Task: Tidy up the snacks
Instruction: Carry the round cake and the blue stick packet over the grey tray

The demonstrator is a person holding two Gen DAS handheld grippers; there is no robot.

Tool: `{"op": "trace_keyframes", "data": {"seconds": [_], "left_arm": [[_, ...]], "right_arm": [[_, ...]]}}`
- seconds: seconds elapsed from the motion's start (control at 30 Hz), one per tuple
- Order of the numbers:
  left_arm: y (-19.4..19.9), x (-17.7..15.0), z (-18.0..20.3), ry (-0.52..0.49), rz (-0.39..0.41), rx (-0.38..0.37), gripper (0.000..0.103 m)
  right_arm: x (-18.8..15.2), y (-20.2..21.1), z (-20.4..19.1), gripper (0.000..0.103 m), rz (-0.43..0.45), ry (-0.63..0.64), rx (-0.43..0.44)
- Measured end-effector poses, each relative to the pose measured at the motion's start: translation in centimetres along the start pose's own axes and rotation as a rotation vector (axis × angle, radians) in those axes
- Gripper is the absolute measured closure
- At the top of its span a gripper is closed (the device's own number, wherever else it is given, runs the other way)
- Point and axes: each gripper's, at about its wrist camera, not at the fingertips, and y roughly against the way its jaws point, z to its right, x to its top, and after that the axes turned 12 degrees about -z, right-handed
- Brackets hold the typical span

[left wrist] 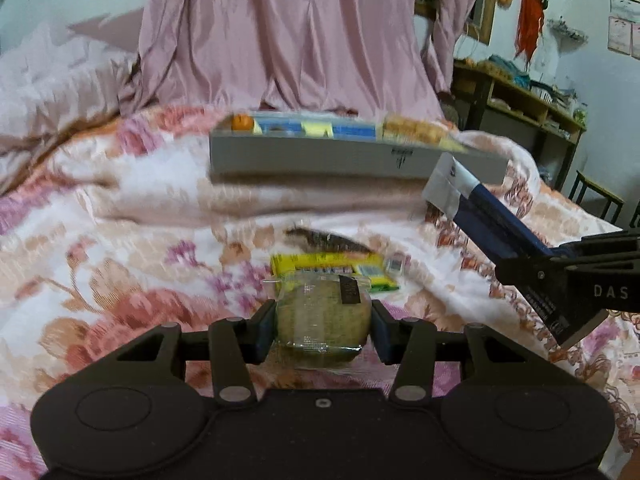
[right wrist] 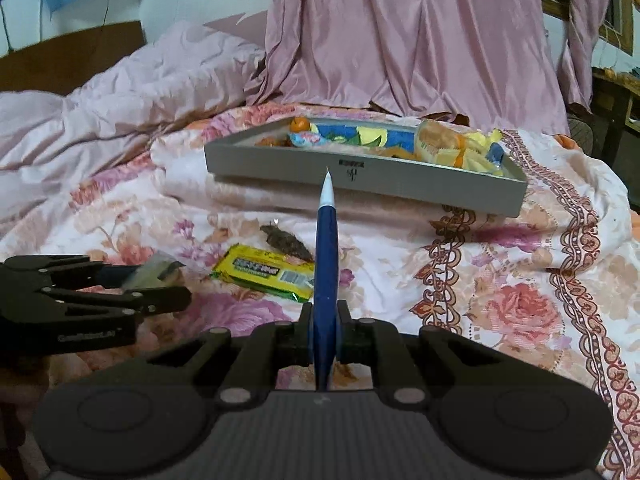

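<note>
Left gripper (left wrist: 323,326) clamps wrapped cake (left wrist: 323,316) | right gripper (right wrist: 324,326) clamps blue packet (right wrist: 326,264) (edge-on) | tray (right wrist: 360,176) beyond

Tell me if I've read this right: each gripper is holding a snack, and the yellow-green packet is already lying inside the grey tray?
Not quite. The yellow-green packet is not in the grey tray; the right wrist view shows it lying on the floral bedspread, nearer than the tray. The rest holds: the left gripper grips a clear-wrapped cake, and the right gripper grips a blue packet.

Floral bedspread (right wrist: 520,300) underneath; crumpled pink duvet (right wrist: 120,92) at 10 o'clock, pink curtain (right wrist: 420,32) at 12, wooden shelf unit (left wrist: 520,100) at 2.
</note>
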Motion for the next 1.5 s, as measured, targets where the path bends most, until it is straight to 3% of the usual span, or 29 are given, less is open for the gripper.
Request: {"op": "trace_keyframes", "data": {"seconds": [0.87, 1.5], "left_arm": [[8.5, 3.6, 2.4, -0.016, 0.156, 0.001, 0.053], [7.8, 8.0, 2.0, -0.02, 0.213, -0.008, 0.053]], "right_arm": [[1.6, 7.2, -0.2, 0.092, 0.164, -0.005, 0.043], [4.0, 7.6, 0.8, 0.092, 0.222, -0.002, 0.031]]}}
